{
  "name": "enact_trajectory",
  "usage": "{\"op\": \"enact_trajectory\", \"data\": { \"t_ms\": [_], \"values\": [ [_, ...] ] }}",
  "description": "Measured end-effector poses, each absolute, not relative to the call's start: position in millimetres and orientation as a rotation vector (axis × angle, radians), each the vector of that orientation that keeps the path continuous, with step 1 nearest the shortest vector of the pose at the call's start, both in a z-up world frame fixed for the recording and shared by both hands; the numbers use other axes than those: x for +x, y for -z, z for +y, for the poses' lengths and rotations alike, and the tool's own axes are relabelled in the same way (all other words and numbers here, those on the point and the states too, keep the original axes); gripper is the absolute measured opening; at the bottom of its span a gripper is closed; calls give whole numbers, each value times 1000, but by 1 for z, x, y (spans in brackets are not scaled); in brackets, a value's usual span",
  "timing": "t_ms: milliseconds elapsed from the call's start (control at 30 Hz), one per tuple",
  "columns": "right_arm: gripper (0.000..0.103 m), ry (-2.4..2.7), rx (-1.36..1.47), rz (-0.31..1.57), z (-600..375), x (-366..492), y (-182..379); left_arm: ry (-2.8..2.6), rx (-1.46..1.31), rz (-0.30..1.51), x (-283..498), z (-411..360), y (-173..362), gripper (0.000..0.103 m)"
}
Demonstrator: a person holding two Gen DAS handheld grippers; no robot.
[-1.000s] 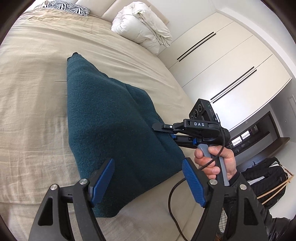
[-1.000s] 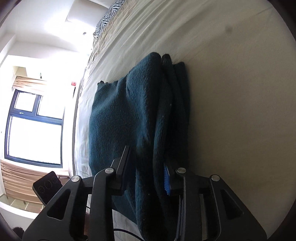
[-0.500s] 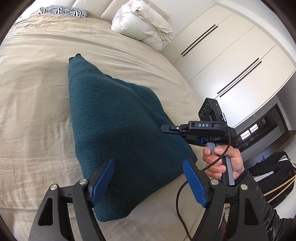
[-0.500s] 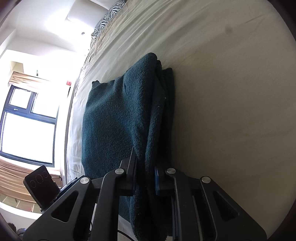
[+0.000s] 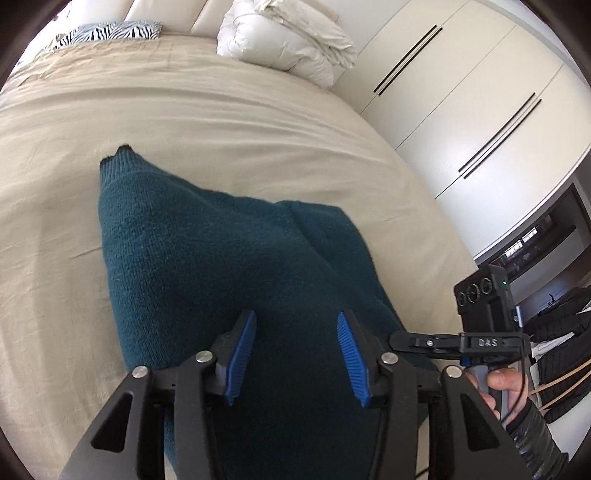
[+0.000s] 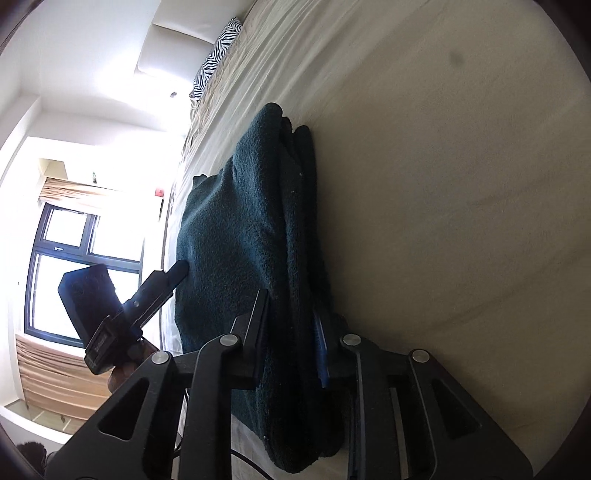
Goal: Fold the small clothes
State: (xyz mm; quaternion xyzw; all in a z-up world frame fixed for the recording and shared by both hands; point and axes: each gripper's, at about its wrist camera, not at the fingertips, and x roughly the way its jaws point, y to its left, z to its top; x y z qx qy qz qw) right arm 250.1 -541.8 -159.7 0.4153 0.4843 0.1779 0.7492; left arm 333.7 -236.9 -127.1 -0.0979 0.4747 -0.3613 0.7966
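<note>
One teal sweater [image 5: 207,266], one bed [image 5: 221,122], one zebra pillow [image 5: 110,33], one white duvet [image 5: 288,44], two grippers: left [image 5: 295,350], right [image 6: 291,332].

fuzzy matt knit sweater [image 5: 207,258] on smooth, faintly creased cloth bedsheet [image 5: 221,122].

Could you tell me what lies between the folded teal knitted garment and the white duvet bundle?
Only bare beige bedsheet between garment and duvet, in the left wrist view.

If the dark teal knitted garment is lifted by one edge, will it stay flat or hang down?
The teal garment would probably hang down: it lies in soft folds on the bed. Its thick knit looks grippy, so it is unlikely to slip from the right tongs.
</note>
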Motion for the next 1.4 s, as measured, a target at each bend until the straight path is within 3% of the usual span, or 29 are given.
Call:
{"op": "enact_trajectory", "data": {
  "t_ms": [33, 167, 233, 300, 367, 433, 500, 533, 567, 633, 1067, 1400],
  "values": [
    [20, -392, 914, 1051, -544, 249, 163, 771, -223, 1021, 338, -237, 132, 38],
    [19, -410, 959, 1032, -550, 248, 173, 785, -230, 1024, 347, -237, 141, 33],
    [19, -416, 967, 1028, -551, 248, 175, 789, -215, 1016, 349, -236, 143, 24],
    [19, -414, 978, 1028, -551, 246, 174, 806, -257, 1027, 349, -228, 141, 24],
    [20, -404, 991, 1022, -555, 237, 164, 815, -312, 1051, 344, -218, 134, 32],
    [21, -401, 985, 990, -558, 228, 154, 887, -368, 1057, 332, -210, 127, 62],
    [24, -438, 1017, 944, -560, 216, 144, 984, -444, 1065, 320, -204, 126, 79],
    [31, -460, 1044, 925, -560, 211, 141, 1011, -464, 1063, 315, -203, 127, 81],
    [47, -477, 1064, 903, -560, 206, 138, 1015, -467, 1053, 312, -202, 130, 81],
    [56, -481, 1066, 875, -557, 201, 134, 990, -452, 1054, 309, -200, 136, 72],
    [56, -349, 1097, 812, -583, 171, 135, 1029, -385, 1084, 255, -193, 156, 66],
    [56, -624, 980, 874, -520, 162, 121, 981, -377, 1081, 251, -198, 157, 65]
  ]
}}
